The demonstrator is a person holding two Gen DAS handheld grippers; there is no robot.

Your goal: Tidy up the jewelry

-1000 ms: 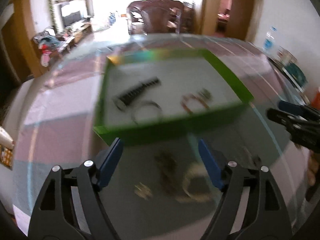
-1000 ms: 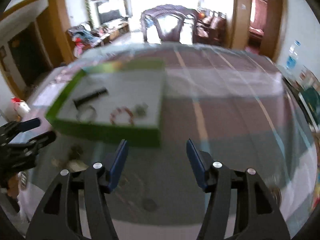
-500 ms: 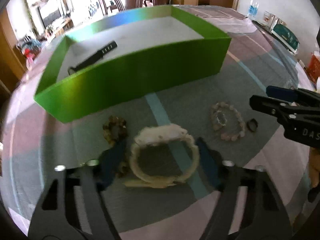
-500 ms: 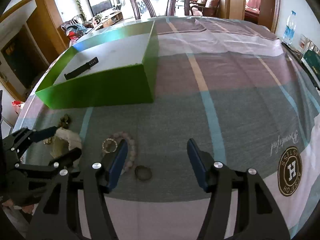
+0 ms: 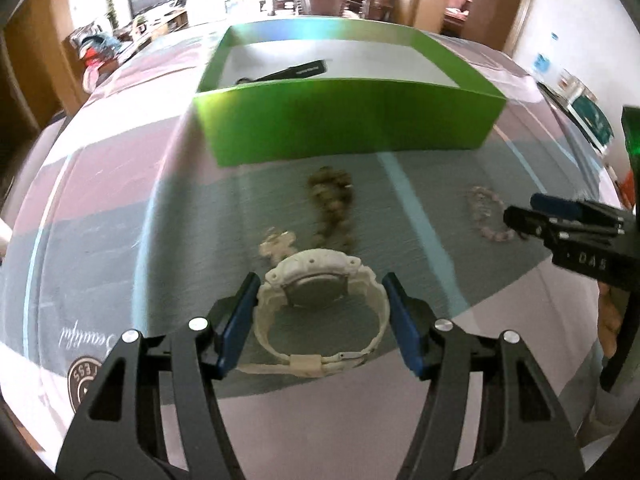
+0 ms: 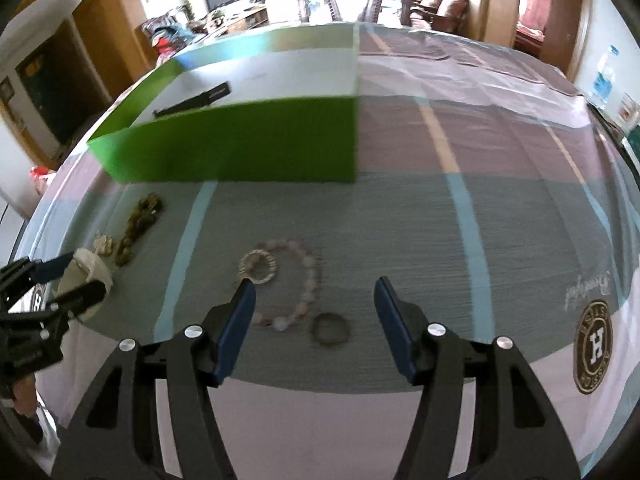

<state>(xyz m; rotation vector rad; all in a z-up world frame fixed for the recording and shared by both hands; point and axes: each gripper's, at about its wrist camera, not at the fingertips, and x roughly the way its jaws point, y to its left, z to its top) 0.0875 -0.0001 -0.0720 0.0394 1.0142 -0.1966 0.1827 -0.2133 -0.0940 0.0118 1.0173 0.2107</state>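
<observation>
White and chunky, the watch (image 5: pixel 320 304) lies flat on the desk (image 5: pixel 120 184), right between the two blue pads of the left gripper (image 5: pixel 318 322). One pad is just beside the left side of the strap loop and the other is just beside the right side. They look very close to the strap, maybe touching, but I cannot see the strap being squeezed, so I would say the watch is not held yet.

To do this step well, I think the gripper should go a little lower, so the pads sit on both sides of the strap and not above it. Then it should close slowly, because the strap is soft and round and could pop out or bend. After that, lift it straight up and carry it to the far side, over the near wall of the green box (image 5: pixel 348 120). A black strap thing (image 5: pixel 296 72) already lies inside the box.

Just past the watch, on the far side, are a small pale trinket (image 5: pixel 278 244) and a brown bead bracelet (image 5: pixel 332 204). The pads should not bump them.

The right gripper (image 6: pixel 314 324) has its jaws apart and holds nothing. A pink bead bracelet (image 6: pixel 298 280) and a small dark ring (image 6: pixel 330 330) lie on the desk between its pads, with a little sparkly ring (image 6: pixel 258 266) by the left pad.
</observation>
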